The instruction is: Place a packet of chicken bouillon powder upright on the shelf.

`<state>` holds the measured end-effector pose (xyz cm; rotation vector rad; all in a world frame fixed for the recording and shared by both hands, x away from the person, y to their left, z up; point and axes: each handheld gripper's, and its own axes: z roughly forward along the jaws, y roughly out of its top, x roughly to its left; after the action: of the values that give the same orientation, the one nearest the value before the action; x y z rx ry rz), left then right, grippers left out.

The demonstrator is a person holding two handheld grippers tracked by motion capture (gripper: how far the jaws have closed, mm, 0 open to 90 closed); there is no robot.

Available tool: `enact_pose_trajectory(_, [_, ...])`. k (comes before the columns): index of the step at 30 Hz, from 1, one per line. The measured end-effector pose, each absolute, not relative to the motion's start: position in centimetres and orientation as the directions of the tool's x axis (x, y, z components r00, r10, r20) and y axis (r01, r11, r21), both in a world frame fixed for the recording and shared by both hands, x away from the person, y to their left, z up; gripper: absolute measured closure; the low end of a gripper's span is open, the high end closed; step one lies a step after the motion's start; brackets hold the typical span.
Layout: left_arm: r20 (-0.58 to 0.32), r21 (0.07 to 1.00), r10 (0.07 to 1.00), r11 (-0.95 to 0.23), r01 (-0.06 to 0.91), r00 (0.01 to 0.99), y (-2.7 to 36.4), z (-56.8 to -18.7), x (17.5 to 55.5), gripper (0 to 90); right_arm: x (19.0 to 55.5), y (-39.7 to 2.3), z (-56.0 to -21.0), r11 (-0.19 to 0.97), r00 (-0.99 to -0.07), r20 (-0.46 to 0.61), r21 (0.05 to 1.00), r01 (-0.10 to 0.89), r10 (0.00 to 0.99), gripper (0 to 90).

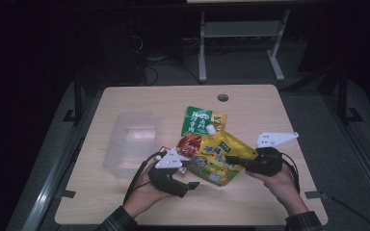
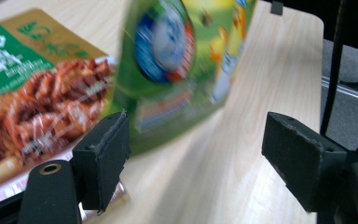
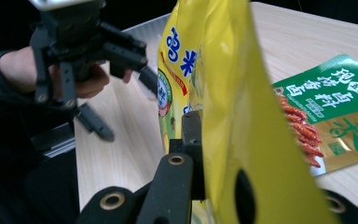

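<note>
White Chinese characters stand on the green packet (image 3: 338,95); blue ones on the yellow pouch (image 3: 186,65) beside it; neither reads clearly

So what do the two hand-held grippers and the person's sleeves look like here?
Both are black. The left hand-held gripper and the right hand-held gripper each carry a pale grey three-cornered plate with small holes, and trail a black cable. The jaws end in blocky black pads on arms with brass-ringed rivets. The sleeves are dark plaid.

A clear box (image 1: 131,142) stands on the table (image 1: 250,101), left of two overlapping packets (image 1: 197,126).
</note>
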<state>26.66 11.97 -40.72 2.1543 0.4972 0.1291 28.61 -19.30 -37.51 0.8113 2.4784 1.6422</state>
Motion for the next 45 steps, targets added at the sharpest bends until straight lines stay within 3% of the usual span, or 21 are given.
enact_pose_trajectory(21, [-0.079, 0.754, 0.344, -0.593, 0.282, 0.936, 11.5, -44.1, 23.8, 17.0, 32.0, -15.0, -34.9, 0.38, -0.869, 0.198, 0.839, 0.389, 0.453, 90.0])
enact_pose_trajectory(45, [-0.035, 0.759, 0.375, -0.593, 0.269, 0.926, 11.8, -44.5, 22.8, 17.0, 35.3, -4.5, -30.5, 0.44, -0.897, 0.182, 0.821, 0.364, 0.403, 90.0])
